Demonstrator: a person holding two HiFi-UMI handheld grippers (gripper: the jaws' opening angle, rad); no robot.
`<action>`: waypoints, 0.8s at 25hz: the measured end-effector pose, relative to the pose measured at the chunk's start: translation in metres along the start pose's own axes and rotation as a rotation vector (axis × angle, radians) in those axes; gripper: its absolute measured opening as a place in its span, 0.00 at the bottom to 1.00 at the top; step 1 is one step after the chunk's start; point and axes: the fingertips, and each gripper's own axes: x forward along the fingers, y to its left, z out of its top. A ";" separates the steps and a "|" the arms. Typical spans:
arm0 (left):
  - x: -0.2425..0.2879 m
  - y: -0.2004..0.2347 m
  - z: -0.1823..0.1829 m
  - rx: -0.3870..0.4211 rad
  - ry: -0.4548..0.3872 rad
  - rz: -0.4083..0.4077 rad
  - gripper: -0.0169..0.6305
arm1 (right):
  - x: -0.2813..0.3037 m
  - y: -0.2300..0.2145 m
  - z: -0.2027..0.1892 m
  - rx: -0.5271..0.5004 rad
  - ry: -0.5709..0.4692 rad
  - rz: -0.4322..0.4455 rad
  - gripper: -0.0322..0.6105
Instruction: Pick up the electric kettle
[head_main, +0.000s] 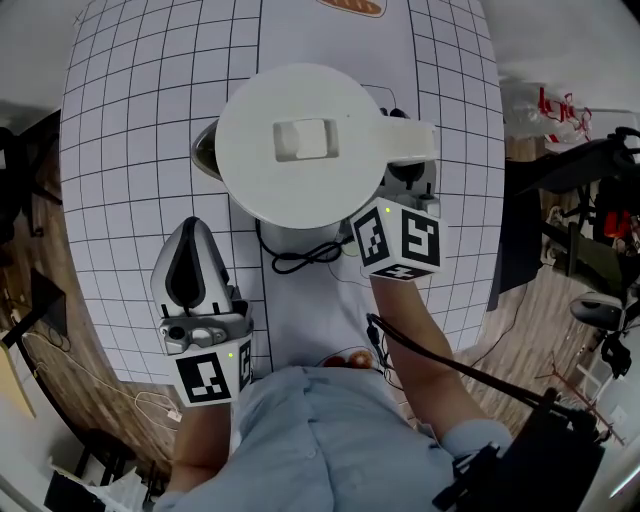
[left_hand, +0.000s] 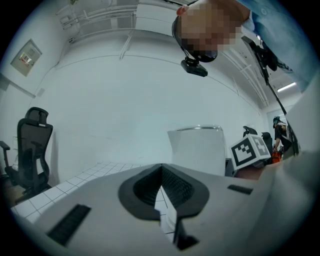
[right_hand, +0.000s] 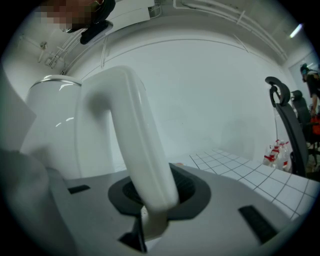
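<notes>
The electric kettle (head_main: 295, 145) is over the gridded table (head_main: 130, 150). On the kettle's right side, the right gripper (right_hand: 150, 205) is clamped narrowly on its handle (right_hand: 135, 140). The handle runs upright across the jaws, so I judge a straight lift fits. The left gripper (head_main: 190, 235), closed and empty, is near the kettle's left, not touching.

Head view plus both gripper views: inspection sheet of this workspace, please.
Surface: white table cover with a black grid, lying flat.
Job's things: white plastic electric kettle, lid closed; curved white handle at its side.
Clutter: brown oval object at the far edge.
Grippers: right gripper clamped on the handle; left gripper shut, empty, apart from the kettle.
Cables: black cord looped by the kettle; black cable along the right forearm.
Surroundings: wooden floor; black office chair.
</notes>
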 end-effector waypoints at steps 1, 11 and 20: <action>-0.004 0.000 0.001 -0.001 -0.002 0.001 0.03 | -0.002 -0.001 0.004 0.019 -0.008 0.003 0.15; -0.007 -0.008 0.023 -0.008 -0.052 -0.014 0.03 | -0.010 -0.026 0.084 0.112 -0.134 -0.017 0.14; -0.023 -0.040 0.041 -0.003 -0.092 -0.086 0.03 | -0.061 -0.074 0.127 0.111 -0.205 -0.110 0.14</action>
